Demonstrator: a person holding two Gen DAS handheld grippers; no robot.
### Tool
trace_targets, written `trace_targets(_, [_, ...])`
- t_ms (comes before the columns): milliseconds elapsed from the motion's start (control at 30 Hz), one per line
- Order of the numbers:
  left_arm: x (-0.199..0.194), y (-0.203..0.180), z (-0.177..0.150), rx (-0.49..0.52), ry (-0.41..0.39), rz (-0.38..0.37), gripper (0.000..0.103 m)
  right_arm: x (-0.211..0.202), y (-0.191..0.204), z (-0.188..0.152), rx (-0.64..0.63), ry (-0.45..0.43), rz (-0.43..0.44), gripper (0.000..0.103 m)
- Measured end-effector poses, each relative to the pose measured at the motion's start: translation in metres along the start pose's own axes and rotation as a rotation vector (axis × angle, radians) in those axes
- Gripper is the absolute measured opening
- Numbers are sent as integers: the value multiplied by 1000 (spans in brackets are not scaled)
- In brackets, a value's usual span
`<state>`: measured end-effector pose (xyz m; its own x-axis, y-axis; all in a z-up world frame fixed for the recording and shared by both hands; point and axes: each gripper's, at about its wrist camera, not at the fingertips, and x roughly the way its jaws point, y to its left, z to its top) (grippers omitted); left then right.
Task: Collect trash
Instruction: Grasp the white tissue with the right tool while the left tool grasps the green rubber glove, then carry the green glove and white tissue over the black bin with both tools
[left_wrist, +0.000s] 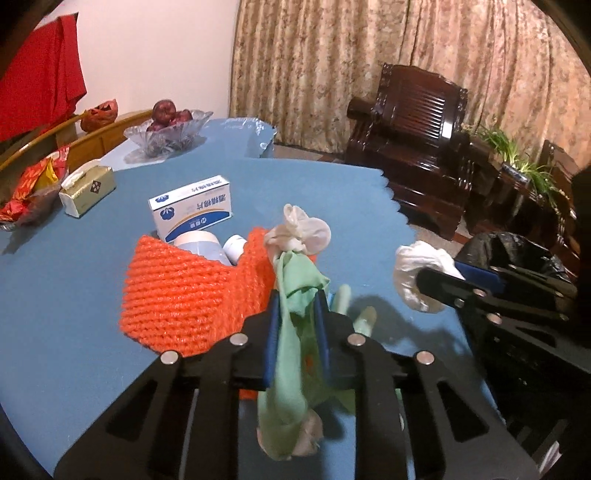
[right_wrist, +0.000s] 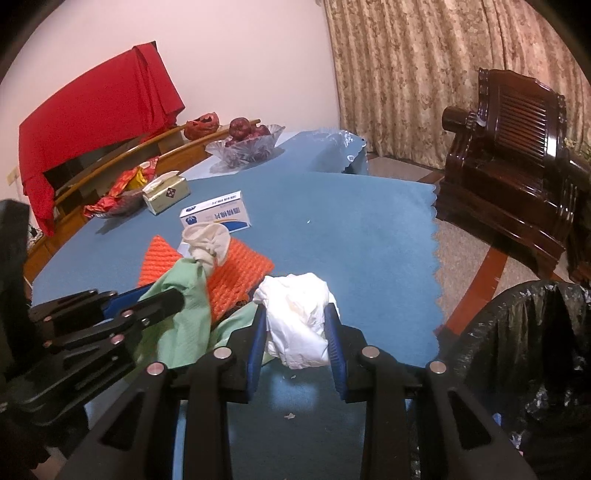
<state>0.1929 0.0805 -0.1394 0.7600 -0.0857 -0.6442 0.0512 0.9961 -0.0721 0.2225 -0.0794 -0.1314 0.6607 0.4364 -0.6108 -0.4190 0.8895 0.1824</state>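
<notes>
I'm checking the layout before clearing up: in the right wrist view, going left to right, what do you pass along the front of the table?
Left gripper shut on the green cloth → right gripper shut on the white crumpled tissue → scalloped edge of the blue tablecloth → black-lined trash bin.

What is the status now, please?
Left gripper shut on green cloth. Right gripper shut on white tissue. Trash bin lower right, path clear.

Your bin (right_wrist: 524, 354) is cut off at the lower right of the frame. The basket (left_wrist: 192, 291) hides most of the bottles (left_wrist: 207, 245) inside. Print on the box (left_wrist: 192, 210) is too small to read.
</notes>
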Motion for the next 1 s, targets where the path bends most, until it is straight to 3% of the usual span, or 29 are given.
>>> trace_targets(433, [-27,-10,-8,8,-26,-32,5,-26,1,-1,-1,-16,-2,31])
trace_targets(1000, [-58,-32,6,33,-71,-48,4,-81,-2,7,9,-97,-18,31])
